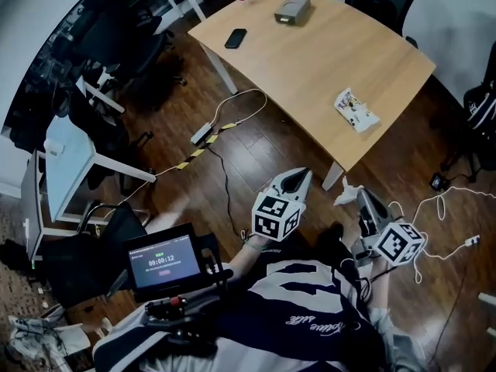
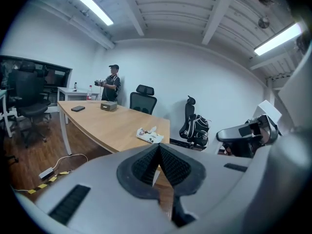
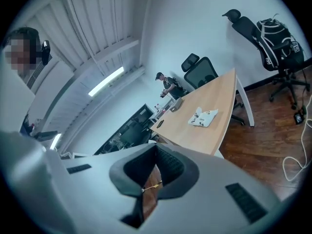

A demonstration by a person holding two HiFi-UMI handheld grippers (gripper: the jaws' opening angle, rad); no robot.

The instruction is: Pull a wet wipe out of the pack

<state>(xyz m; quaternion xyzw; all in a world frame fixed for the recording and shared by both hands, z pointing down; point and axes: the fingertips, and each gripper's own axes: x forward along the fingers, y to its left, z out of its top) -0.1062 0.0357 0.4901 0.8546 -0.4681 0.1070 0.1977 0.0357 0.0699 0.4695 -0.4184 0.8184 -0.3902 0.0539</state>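
The wet wipe pack lies flat near the near-right edge of the wooden table, with a white wipe sticking out of its top. It also shows in the left gripper view as the pack and in the right gripper view as the pack. Both grippers hang over the floor in front of the table, well short of the pack. My left gripper is shut, its dark pads meeting with nothing between them. My right gripper is shut too, and empty.
A black phone and a grey box lie at the table's far end. A person stands beyond it. Office chairs, a backpack on a chair, and cables on the wood floor surround the table.
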